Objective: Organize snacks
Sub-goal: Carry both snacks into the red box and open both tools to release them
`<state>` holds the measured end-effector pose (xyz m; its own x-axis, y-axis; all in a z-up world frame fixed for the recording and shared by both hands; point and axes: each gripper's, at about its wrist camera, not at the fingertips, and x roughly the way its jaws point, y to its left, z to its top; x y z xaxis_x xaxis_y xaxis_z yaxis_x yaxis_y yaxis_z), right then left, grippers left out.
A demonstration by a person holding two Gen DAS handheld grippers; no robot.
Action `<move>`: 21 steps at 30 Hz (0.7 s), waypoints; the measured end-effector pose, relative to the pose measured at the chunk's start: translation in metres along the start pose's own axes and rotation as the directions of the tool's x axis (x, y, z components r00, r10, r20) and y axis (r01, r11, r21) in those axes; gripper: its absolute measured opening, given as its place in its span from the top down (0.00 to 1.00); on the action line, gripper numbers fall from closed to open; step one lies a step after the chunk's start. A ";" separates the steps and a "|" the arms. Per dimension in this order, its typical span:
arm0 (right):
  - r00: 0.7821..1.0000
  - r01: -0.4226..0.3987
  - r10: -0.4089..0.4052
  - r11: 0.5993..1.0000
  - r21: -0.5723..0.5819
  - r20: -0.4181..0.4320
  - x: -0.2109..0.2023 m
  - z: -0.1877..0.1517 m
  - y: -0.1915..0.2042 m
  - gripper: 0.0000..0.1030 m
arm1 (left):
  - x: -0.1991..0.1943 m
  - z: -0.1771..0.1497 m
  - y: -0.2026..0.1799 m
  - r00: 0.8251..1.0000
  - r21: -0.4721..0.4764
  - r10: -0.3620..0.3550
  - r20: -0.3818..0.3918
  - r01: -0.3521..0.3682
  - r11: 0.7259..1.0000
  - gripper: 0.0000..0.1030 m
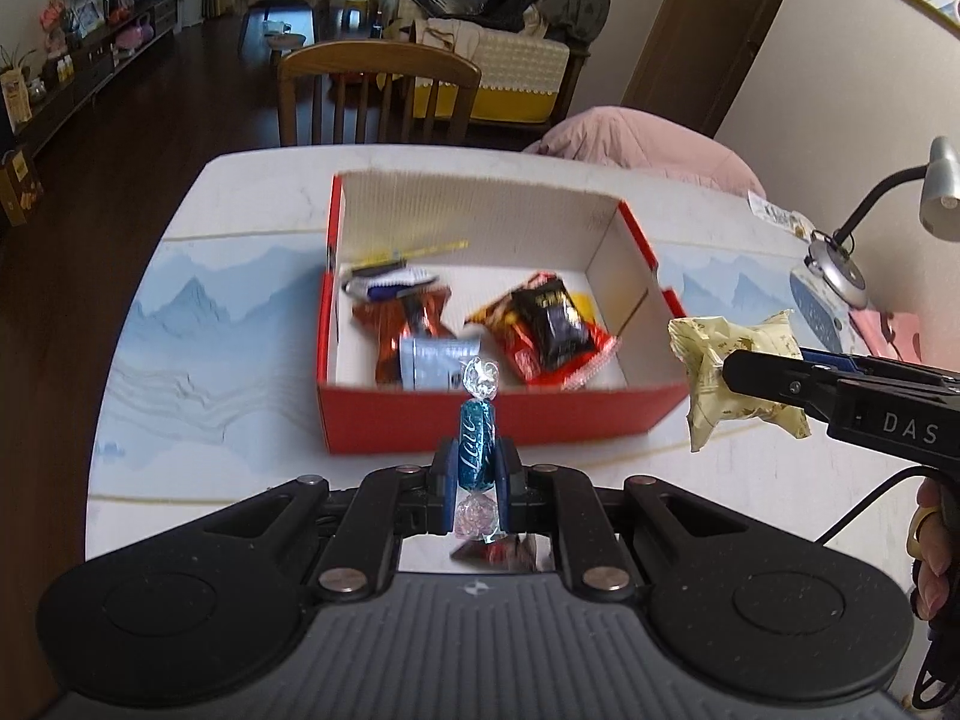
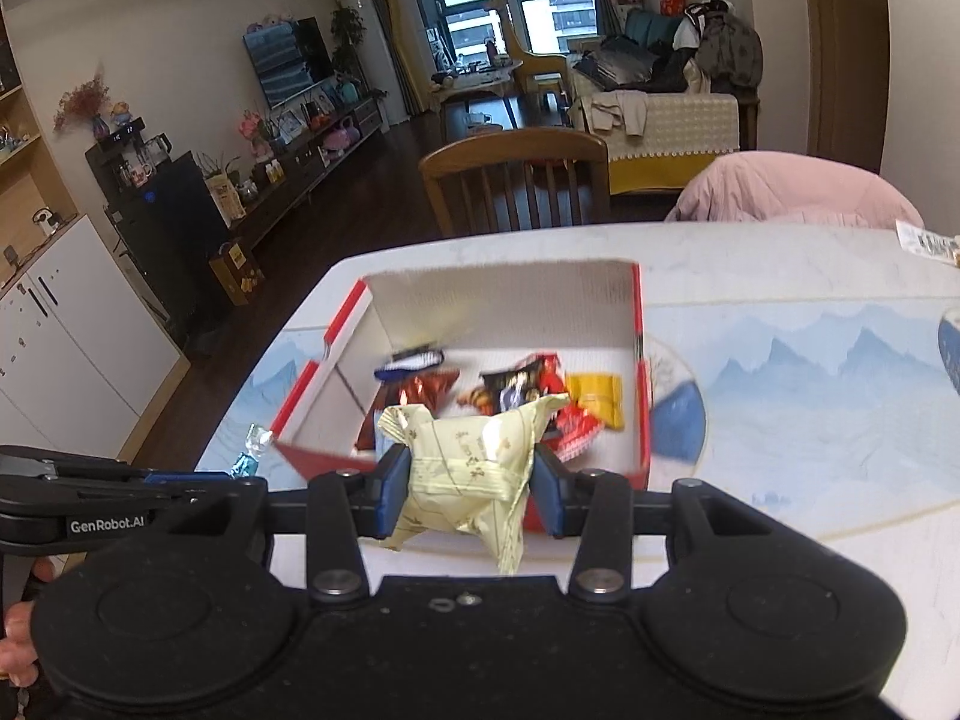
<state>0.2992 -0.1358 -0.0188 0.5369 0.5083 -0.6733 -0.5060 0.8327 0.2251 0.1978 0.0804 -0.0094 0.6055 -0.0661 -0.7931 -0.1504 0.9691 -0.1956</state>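
Note:
My left gripper is shut on a blue twist-wrapped candy, held upright above the table in front of the red box. Seen from the right wrist, the right gripper is shut on a pale yellow wrapped snack above the near wall of the red box. In the left wrist view that pale snack hangs at the right, just off the box's near right corner. Several wrapped snacks lie inside the box, among them a red and black packet and a yellow packet.
The box stands on a white table printed with blue mountains. A desk lamp sits at the table's right side. A wooden chair and a pink cushion stand behind the far edge. A hand grips the right tool.

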 end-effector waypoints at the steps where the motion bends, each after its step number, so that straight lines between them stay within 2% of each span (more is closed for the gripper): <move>1: 1.000 0.000 0.000 1.000 0.000 0.000 0.004 0.004 -0.002 0.59 | 0.002 0.004 0.000 1.000 0.001 0.005 0.003 -0.005 1.000 0.88; 10: 1.000 -0.002 0.002 1.000 -0.012 -0.018 0.040 0.037 -0.013 0.59 | 0.030 0.038 0.003 0.999 -0.014 0.033 -0.017 -0.033 0.999 0.88; 21: 0.995 0.012 -0.016 0.999 -0.038 -0.101 0.101 0.064 -0.025 0.59 | 0.078 0.071 0.010 0.993 -0.020 0.084 -0.080 -0.085 0.996 0.88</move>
<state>0.4095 -0.0906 -0.0474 0.4736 0.4701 -0.7448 -0.5245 0.8299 0.1902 0.2993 0.1014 -0.0321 0.5261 -0.0038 -0.8504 -0.2170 0.9663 -0.1385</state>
